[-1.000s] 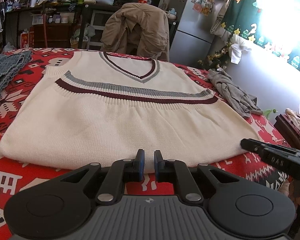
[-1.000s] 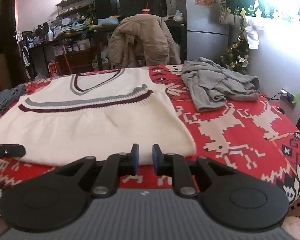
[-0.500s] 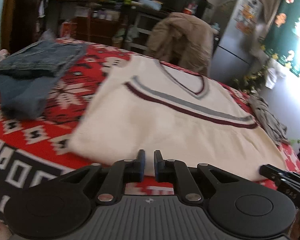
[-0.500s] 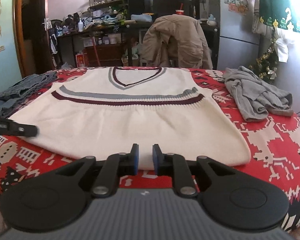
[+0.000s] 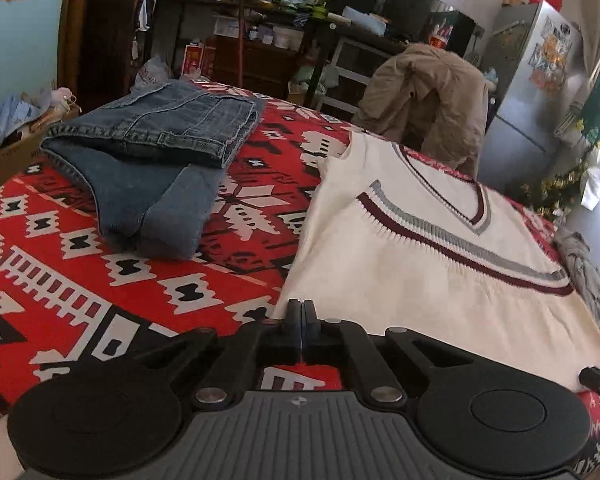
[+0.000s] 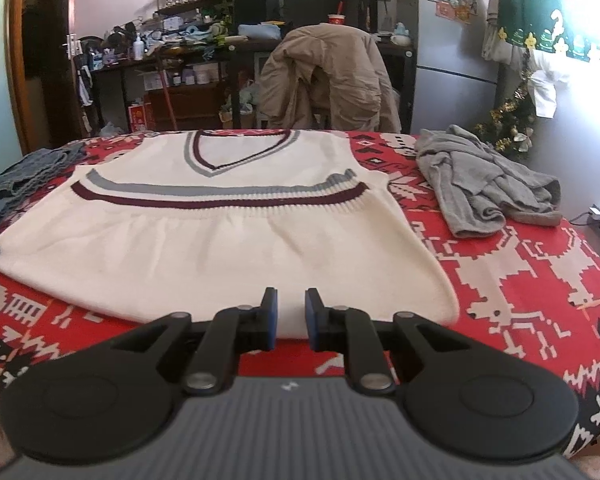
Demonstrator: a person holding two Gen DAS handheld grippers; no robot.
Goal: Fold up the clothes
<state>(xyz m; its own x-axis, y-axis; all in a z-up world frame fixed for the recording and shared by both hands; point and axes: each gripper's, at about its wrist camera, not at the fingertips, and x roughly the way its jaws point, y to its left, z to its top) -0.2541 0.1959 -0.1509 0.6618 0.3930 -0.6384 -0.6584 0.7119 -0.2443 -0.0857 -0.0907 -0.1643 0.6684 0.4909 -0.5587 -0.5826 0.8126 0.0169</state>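
From the left wrist, one cream knitted vest [image 5: 412,276] is lying flat on the red patterned cloth [image 5: 80,280], one folded denim piece [image 5: 156,160] sitting apart. The left gripper [image 5: 301,320] is pressing its jaws together at the vest's corner, nothing visibly between them.

From the right wrist, the right gripper [image 6: 291,312] is holding its jaws slightly parted over the vest's hem, empty; one crumpled grey garment [image 6: 484,184] is lying beside it.

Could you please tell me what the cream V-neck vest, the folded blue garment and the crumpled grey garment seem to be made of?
The cream V-neck vest looks like matte knitted yarn, wool or acrylic: ribbed striped bands show. The folded blue garment looks like denim: stitched seams, faded weave, thick folds. The crumpled grey garment seems a soft jersey or fleece, with limp matte folds; its fibre is unclear.
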